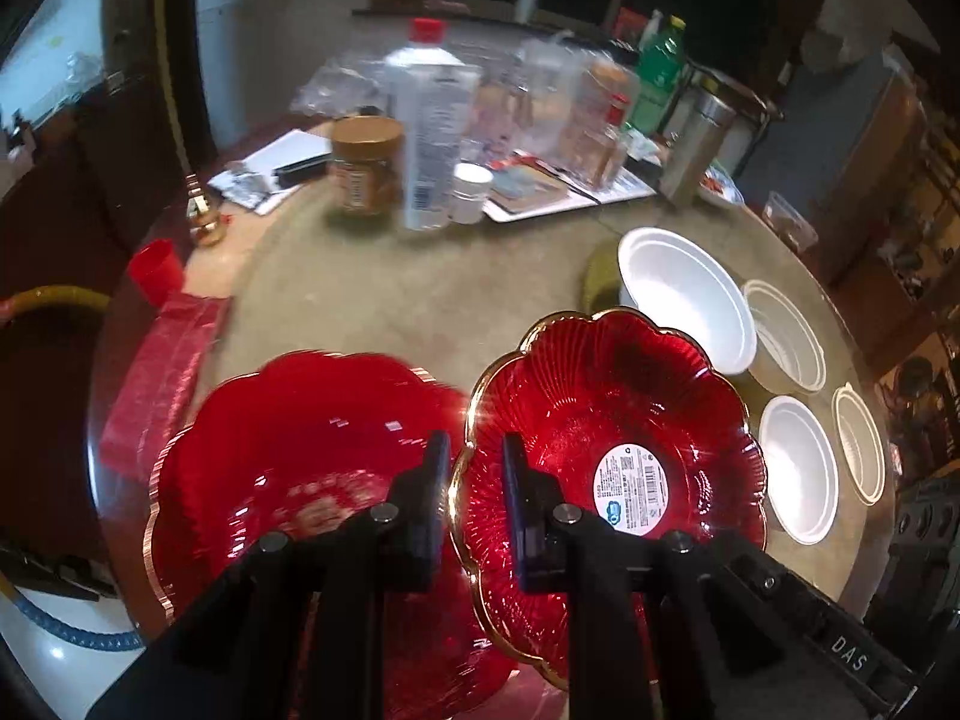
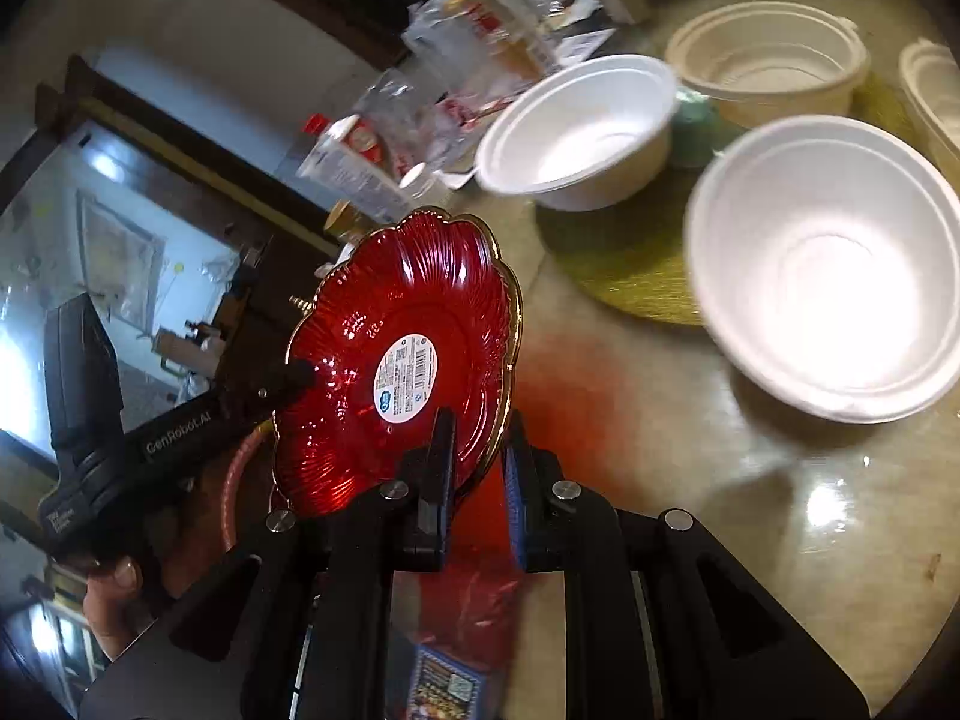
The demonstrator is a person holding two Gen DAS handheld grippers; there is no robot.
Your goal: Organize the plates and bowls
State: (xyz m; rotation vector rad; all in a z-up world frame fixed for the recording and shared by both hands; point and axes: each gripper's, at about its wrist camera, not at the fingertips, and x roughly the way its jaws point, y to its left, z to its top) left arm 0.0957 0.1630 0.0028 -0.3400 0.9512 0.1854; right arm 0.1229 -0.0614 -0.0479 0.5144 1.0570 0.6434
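Note:
A red glass plate with a gold scalloped rim and a white barcode label (image 1: pixel 606 432) is held up off the table by both grippers. My left gripper (image 1: pixel 477 474) is shut on its rim. My right gripper (image 2: pixel 477 456) is shut on the opposite rim of the same plate (image 2: pixel 396 360), which is tilted on edge in the right wrist view. A second red plate (image 1: pixel 288 480) lies flat on the table to the left. Two white foam bowls (image 1: pixel 684 300) (image 1: pixel 798 468) and two cream plastic bowls (image 1: pixel 786 336) (image 1: pixel 861 444) stand at the right.
The round table (image 1: pixel 420 288) carries clutter at the back: a clear bottle (image 1: pixel 429 132), a brown-lidded jar (image 1: pixel 366 165), a green bottle (image 1: pixel 660 69), papers. A red cup (image 1: pixel 155 267) and red bag (image 1: pixel 162 372) lie at the left edge. A green woven mat (image 2: pixel 624 264) lies under the bowls.

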